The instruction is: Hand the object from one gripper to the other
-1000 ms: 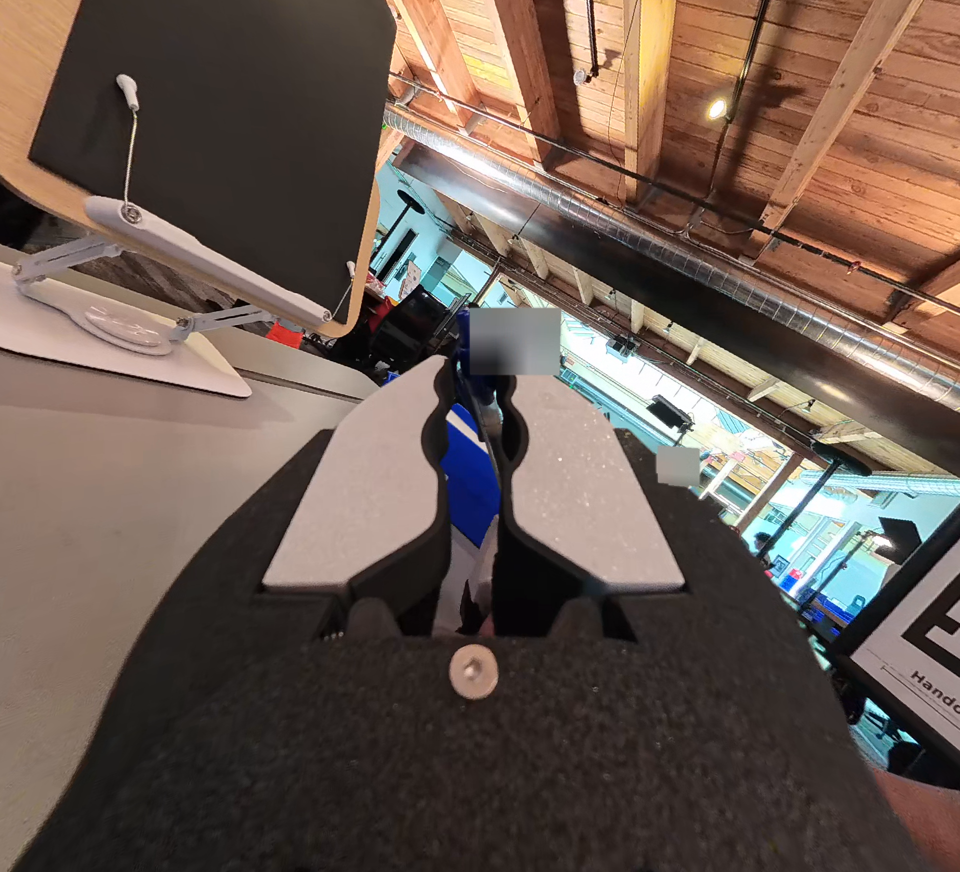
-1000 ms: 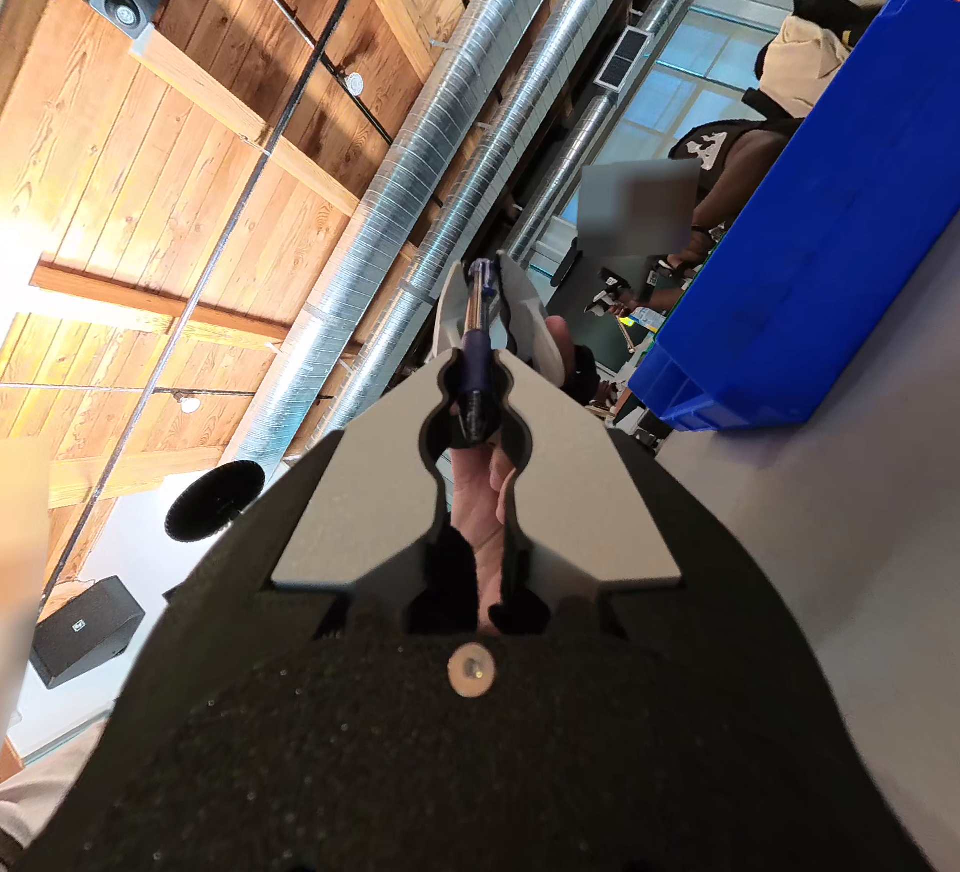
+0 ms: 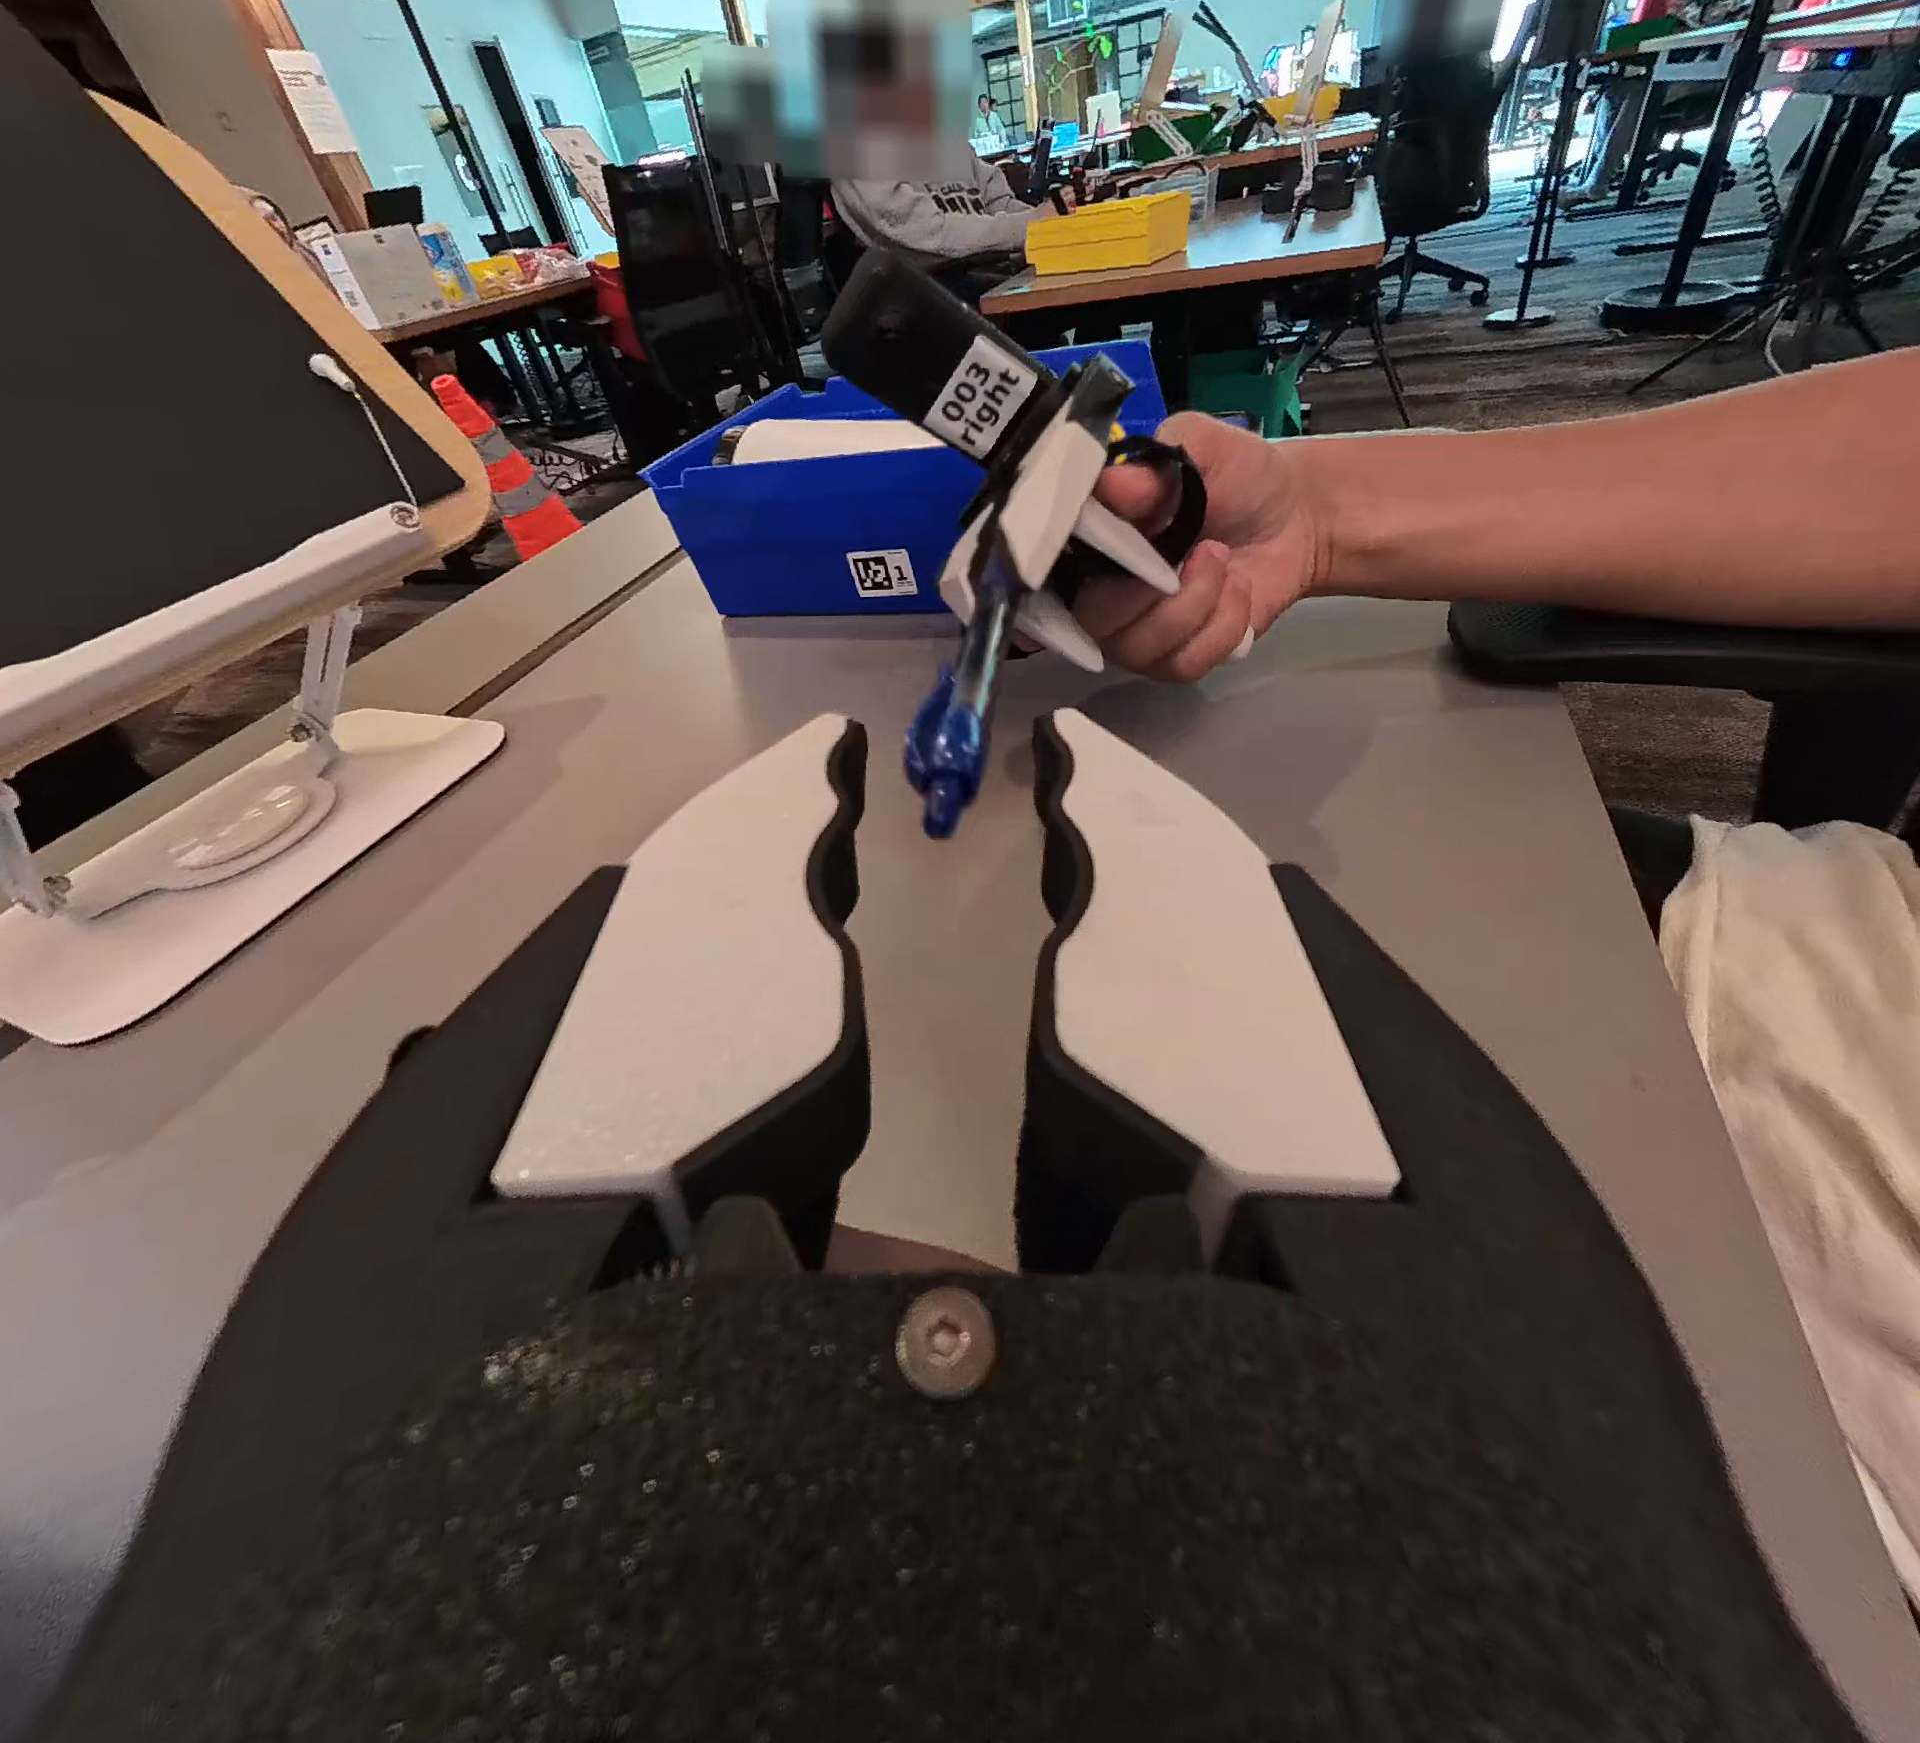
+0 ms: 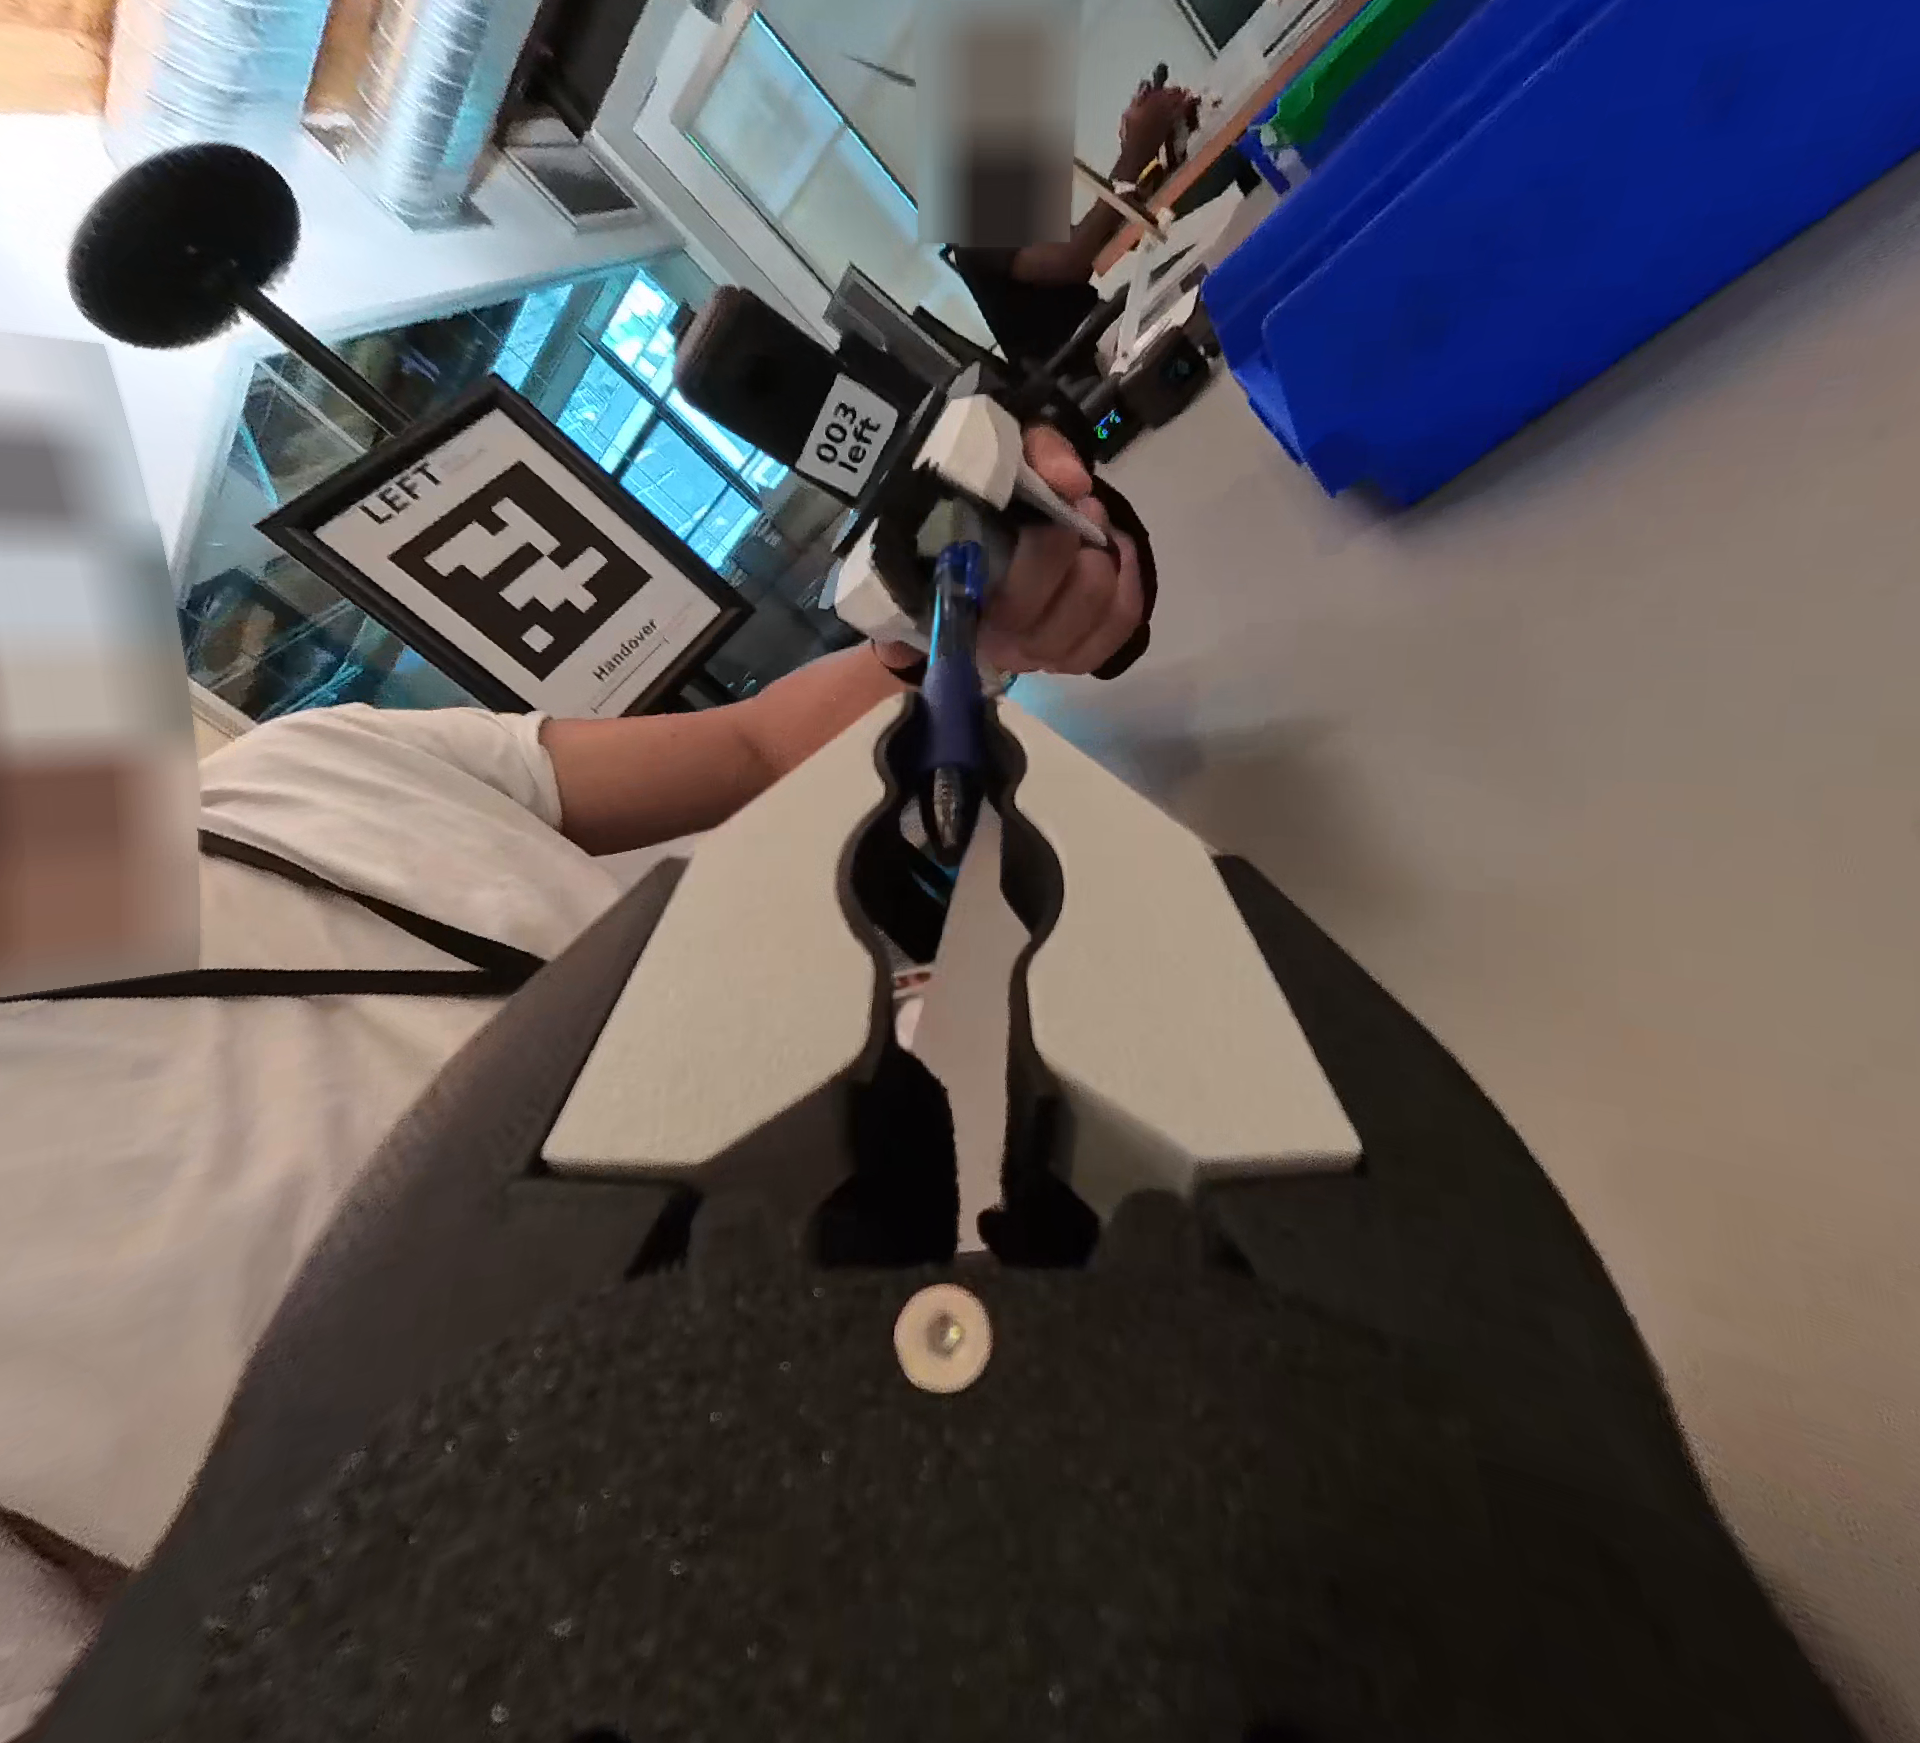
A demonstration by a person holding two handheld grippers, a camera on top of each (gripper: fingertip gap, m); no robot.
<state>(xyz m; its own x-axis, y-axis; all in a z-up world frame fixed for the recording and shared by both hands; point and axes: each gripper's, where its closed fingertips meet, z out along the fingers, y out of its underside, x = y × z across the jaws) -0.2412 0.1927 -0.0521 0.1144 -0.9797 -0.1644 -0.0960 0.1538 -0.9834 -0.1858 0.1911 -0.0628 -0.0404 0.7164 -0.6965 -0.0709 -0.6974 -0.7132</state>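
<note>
A blue pen (image 3: pixel 971 665) is clamped in my right gripper (image 3: pixel 997 540), which a hand holds above the grey table (image 3: pixel 1351 810). The pen slants down, and its lower end lies between the tips of my left gripper (image 3: pixel 948 727). The left jaws stand wide apart and touch nothing. In the right wrist view my right gripper (image 4: pixel 951 717) is shut on the pen (image 4: pixel 951 654). The pen's far end reaches between the spread fingers of the left gripper (image 4: pixel 925 530), which a hand holds just beyond.
A blue bin (image 3: pixel 790 530) stands on the table behind the right gripper. A dark board on a white stand (image 3: pixel 208 446) is at the left. A framed marker sign (image 4: pixel 520 571) and blue bins (image 4: pixel 1558 187) show in the right wrist view. People sit at desks behind. Left tips to right tips: about 7 cm.
Both grippers have tilted down from the ceiling towards the table. My left gripper, nearly shut around the pen before, has opened. My right gripper still holds the pen.
</note>
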